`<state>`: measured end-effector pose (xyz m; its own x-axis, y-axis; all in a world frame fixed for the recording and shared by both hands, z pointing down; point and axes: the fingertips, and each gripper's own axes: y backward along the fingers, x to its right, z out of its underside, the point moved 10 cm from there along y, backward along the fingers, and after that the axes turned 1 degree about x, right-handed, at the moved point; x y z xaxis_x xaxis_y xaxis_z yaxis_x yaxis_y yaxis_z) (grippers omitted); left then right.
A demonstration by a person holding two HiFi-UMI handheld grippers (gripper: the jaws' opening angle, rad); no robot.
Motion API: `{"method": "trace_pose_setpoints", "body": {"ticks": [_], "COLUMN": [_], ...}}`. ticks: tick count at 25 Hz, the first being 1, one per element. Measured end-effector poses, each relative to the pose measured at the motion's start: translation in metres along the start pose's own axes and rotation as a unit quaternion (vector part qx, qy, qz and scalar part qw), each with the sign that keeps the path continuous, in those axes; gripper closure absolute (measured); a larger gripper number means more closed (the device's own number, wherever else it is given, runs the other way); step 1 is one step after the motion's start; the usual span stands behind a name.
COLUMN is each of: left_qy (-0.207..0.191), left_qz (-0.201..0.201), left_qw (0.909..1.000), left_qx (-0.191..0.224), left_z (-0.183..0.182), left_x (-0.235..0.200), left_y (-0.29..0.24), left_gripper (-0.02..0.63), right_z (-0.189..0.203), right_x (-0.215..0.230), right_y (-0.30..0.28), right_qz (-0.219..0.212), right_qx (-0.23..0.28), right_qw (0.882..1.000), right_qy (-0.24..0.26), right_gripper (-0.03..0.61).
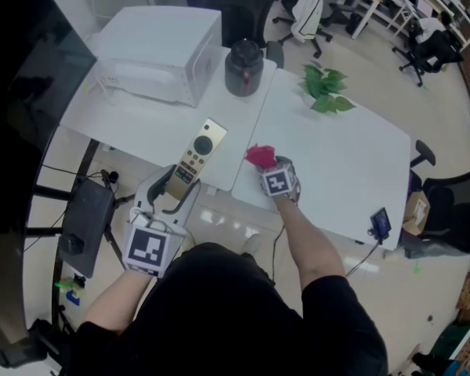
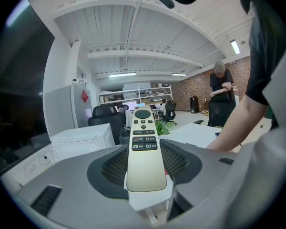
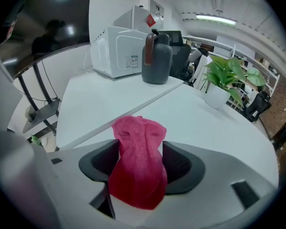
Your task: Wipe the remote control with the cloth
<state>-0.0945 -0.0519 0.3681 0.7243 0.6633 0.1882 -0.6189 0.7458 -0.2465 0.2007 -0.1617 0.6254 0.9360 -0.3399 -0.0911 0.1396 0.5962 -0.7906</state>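
**Remote control held ready, cloth not touching it: wipe looking undone**

Remote control (image 2: pixel 144 147) is sitting clamped at its lower end in the L gripper (image 1: pixel 175 186), buttons up, poking fwd over the front edge of the white table (image 1: pixel 337 155). R gripper (image 3: pixel 140 147) is tilting down at the pink cloth (image 3: pixel 139 166), which is bunching up in a peak between its jaws, near the table's front edge. Those jaws are standing wide, pads not visibly squeezing, so I'm reading the R tongs as released w/ the cloth loose in the gap.

Cloth & remote are sitting apart, no contact. Can't tell whether any rubbing's been done; I'm judging the wipe itself as the part remaining. What's looking left: R tongs pinching the cloth, bringing it across to the remote, then passing it along the button face while the L gripper is holding it steady.
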Motion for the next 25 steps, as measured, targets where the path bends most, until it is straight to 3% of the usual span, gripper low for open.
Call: {"method": "trace_pose_setpoints", "body": {"ticks": [6, 16, 25], "left_qy": [0.002, 0.002, 0.002], "left_qz": [-0.007, -0.006, -0.005], "left_qw": [1.0000, 1.0000, 1.0000], "left_qx": [-0.007, -0.007, 0.006], "left_z": [0.002, 0.002, 0.005], "left_x": [-0.001, 0.000, -0.002], "left_y": [0.002, -0.002, -0.012], "left_gripper": [0.405, 0.405, 0.405], "right_z": [0.002, 0.001, -0.010], "right_x": [0.000, 0.000, -0.010], "right_y": [-0.010, 0.001, 0.051], "right_qz": [-0.004, 0.020, -0.009], "right_qx": [-0.028, -0.024, 0.055], "right_qw": [1.000, 0.999, 0.998], "right_qy": [0.002, 0.014, -0.005], "right_gripper": [0.294, 0.456, 0.471]}}
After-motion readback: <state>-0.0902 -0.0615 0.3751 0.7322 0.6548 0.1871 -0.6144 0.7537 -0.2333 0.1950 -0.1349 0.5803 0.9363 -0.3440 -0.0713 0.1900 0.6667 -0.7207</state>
